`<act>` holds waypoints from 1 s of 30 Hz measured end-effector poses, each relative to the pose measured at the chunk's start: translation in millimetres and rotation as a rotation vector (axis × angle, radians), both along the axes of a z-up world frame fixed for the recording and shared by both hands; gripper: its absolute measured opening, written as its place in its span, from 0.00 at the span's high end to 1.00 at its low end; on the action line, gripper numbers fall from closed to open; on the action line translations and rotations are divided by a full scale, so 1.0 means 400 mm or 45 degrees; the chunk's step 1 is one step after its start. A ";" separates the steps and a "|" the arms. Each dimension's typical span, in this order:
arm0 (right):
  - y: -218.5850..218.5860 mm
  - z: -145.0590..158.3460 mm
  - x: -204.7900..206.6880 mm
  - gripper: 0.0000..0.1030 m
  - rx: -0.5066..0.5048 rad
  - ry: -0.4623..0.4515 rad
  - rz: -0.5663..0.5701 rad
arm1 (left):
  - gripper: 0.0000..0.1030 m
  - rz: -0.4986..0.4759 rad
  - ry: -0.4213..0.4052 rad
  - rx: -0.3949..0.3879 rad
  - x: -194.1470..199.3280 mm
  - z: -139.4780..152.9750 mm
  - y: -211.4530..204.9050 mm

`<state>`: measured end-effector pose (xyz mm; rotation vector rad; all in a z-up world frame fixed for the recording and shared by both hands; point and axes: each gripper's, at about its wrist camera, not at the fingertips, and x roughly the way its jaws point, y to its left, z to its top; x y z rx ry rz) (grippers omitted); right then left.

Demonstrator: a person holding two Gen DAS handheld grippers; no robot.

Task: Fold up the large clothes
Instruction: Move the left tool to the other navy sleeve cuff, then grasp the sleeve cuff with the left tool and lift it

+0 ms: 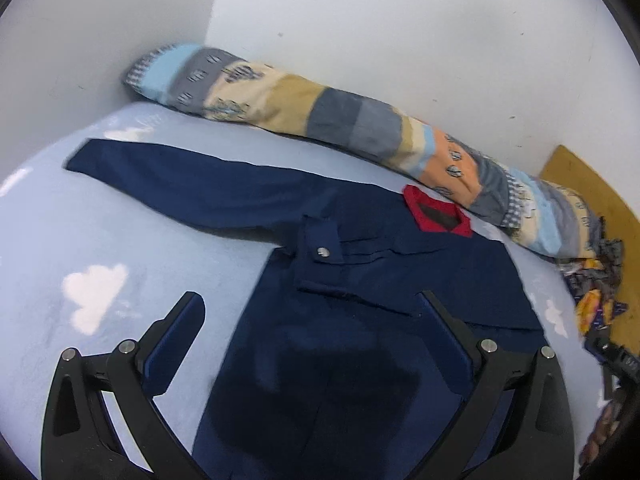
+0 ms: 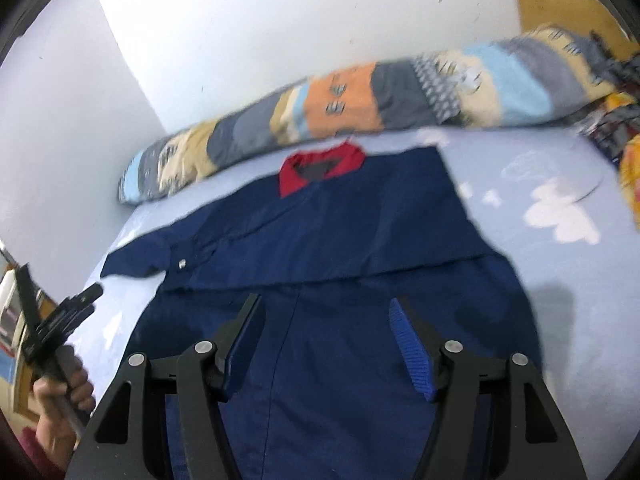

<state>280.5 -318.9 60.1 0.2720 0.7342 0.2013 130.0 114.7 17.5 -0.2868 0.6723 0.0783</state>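
Our jaws stand wide on both sides and hold nothing. The left gripper (image 1: 312, 308) hovers above the navy shirt (image 1: 360, 280), its blue pads apart, with only cloth seen below them. The right gripper (image 2: 326, 304) is just as wide, hanging over the lower body of the same shirt (image 2: 328, 240), and no fabric sits between its pads.

We see the shirt lying flat, front up, on the bed (image 1: 60, 220), whose light blue sheet is printed with white clouds. Its red collar (image 1: 436, 212) points toward the far wall, close to a long patchwork bolster (image 1: 320, 108) that runs along the wall at the head of the bed. In the left wrist view, one sleeve (image 1: 180, 176) stretches straight out to the left across the sheet. The other sleeve is folded in across the chest, and its cuff (image 1: 320, 256), with a silver snap (image 1: 323, 252), rests on the shirt's body. The fold leaves a straight edge on the right side of the shirt in the right wrist view.

In that same view we also catch the left gripper (image 2: 86, 294) at the left edge, gripped by the person's hand (image 2: 60, 400), off the shirt and above the sheet. A pile of crumpled patterned cloth (image 1: 596, 280) lies at the right end of the bolster, beside a yellow-brown board (image 1: 592, 192) against the wall.
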 end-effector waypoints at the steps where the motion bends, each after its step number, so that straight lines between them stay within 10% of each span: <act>1: -0.003 0.000 -0.002 0.35 0.024 0.008 -0.017 | 0.00 0.014 -0.007 -0.014 -0.016 0.008 0.001; 7: 0.049 0.032 -0.078 0.35 0.064 -0.071 -0.199 | 0.00 0.071 -0.045 -0.024 -0.151 0.111 0.019; 15: 0.189 0.056 -0.169 0.35 -0.079 -0.316 0.005 | 0.00 0.142 -0.073 -0.095 -0.112 0.172 0.225; 19: 0.220 0.056 -0.123 0.34 -0.075 -0.340 0.052 | 0.00 0.285 0.032 -0.130 -0.017 0.097 0.405; 25: 0.240 0.028 -0.035 0.33 0.001 -0.220 0.141 | 0.02 0.514 0.189 -0.469 0.126 -0.109 0.700; 30: 0.250 0.007 -0.013 0.33 0.001 -0.181 0.177 | 0.40 0.639 0.221 -0.753 0.262 -0.254 0.876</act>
